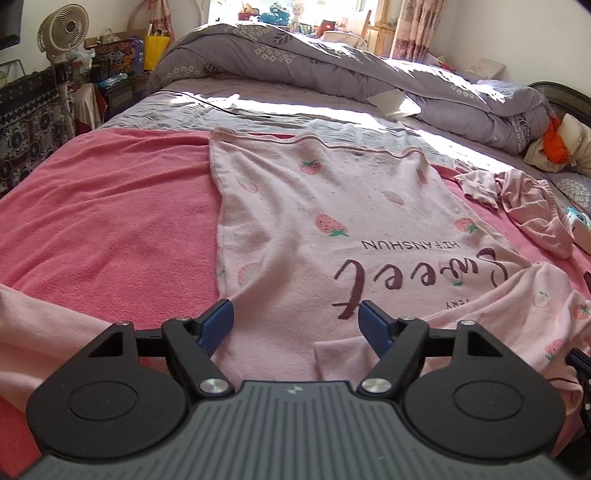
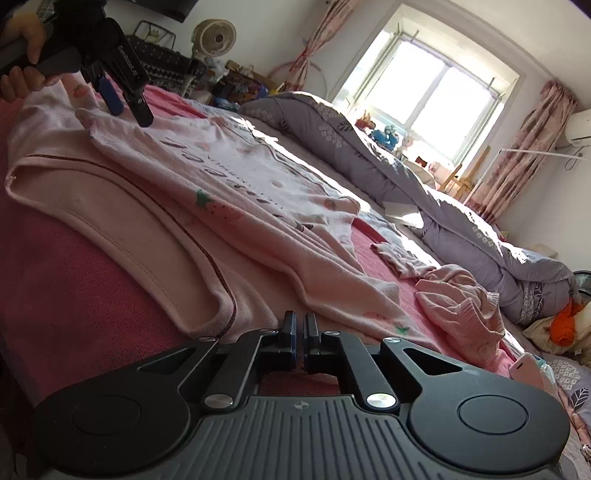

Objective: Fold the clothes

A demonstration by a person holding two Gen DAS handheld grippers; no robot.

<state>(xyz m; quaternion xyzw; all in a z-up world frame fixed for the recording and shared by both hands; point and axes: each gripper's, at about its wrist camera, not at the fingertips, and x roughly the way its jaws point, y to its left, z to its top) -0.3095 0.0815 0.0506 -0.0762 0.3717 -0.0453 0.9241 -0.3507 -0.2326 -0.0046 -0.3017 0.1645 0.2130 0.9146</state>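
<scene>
A pale pink T-shirt (image 1: 325, 221) with strawberries and the word "Sweet" lies spread on a pink towel (image 1: 110, 206), collar end toward me. In the left wrist view my left gripper (image 1: 294, 310) hovers open over the shirt's near end, with nothing between its blue pads. The right wrist view shows the same left gripper (image 2: 129, 110), in a person's hand (image 2: 22, 48), above the shirt's (image 2: 229, 173) far side. My right gripper (image 2: 300, 321) sits low at the shirt's near sleeve edge. Its fingers are closed to a thin gap with pink fabric in it.
A crumpled pink garment (image 1: 528, 210) lies to the right of the shirt (image 2: 461, 306). A grey duvet (image 1: 332, 66) is heaped across the far side of the bed. A fan (image 1: 62, 29) and cluttered boxes stand at the left. Pillows and an orange item (image 1: 554, 140) sit far right.
</scene>
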